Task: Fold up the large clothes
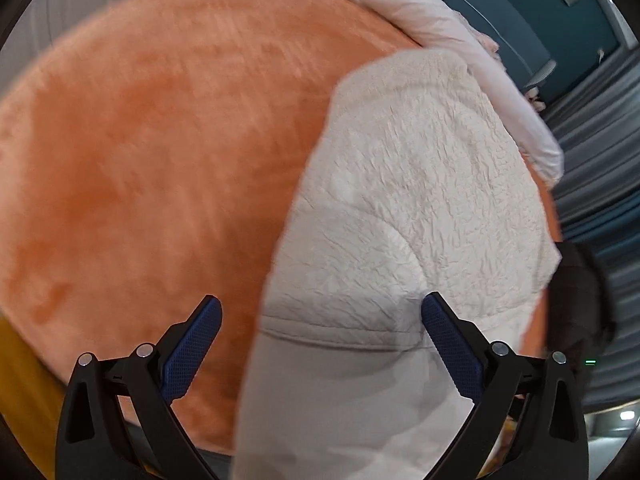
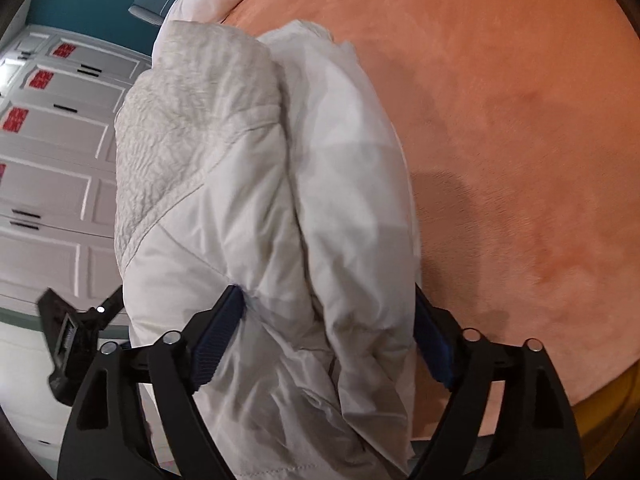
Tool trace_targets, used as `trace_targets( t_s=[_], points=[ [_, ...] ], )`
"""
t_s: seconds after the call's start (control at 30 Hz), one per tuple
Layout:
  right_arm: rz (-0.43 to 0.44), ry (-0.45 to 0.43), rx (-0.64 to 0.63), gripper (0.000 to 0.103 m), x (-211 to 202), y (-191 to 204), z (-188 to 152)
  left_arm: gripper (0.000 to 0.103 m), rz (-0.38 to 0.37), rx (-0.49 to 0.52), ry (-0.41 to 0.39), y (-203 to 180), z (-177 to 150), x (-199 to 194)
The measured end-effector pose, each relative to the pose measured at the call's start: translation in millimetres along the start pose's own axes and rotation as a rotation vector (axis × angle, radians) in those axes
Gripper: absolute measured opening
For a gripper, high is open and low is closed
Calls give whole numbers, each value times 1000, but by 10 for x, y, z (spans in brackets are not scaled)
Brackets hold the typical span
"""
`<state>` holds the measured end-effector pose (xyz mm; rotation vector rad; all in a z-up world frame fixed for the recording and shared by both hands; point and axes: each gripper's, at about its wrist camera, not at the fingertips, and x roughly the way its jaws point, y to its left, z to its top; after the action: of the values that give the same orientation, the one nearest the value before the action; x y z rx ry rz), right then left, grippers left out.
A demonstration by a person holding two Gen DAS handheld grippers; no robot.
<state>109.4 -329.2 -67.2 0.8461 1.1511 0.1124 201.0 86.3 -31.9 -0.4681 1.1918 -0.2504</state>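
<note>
No legible text, brand, number or sign was found in either view. In the right wrist view, red rectangular labels (image 2: 41, 79) stood on the white panelled cabinet doors (image 2: 60, 184), one near the upper edge of each door; they bore light marks too blurred to read. In the left wrist view, a small green indicator light (image 1: 590, 362) showed at the right edge, without characters.
</note>
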Motion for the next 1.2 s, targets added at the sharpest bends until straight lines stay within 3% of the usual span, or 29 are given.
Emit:
trace_targets(
  t_s=[0.13,0.4,0.5,0.57,0.63,0.73,1.03,1.2],
  points=[
    [59,14,32,87,97,-85,45,98,-176,-84,64,131,14,212],
    [192,31,44,92,334,-205,135,98,-274,-64,42,144,9,309],
    [261,50,49,74,314,-256,191,91,-244,17,6,-17,-36,197],
    [290,38,48,51,298,-232,196,84,-216,98,-33,-184,-71,89],
    [296,7,33,38,204,-218,180,78,-209,145,-62,-308,-89,-17],
    [294,-47,-8,25,38,-114,159,71,-200,235,-118,-550,-137,-233],
    [322,-217,-124,21,-661,132,52,65,-265,356,-243,-1103,-222,-804],
    [341,-357,-232,20,-1264,410,43,62,-352,401,-345,-1442,-162,-1261]
  ],
)
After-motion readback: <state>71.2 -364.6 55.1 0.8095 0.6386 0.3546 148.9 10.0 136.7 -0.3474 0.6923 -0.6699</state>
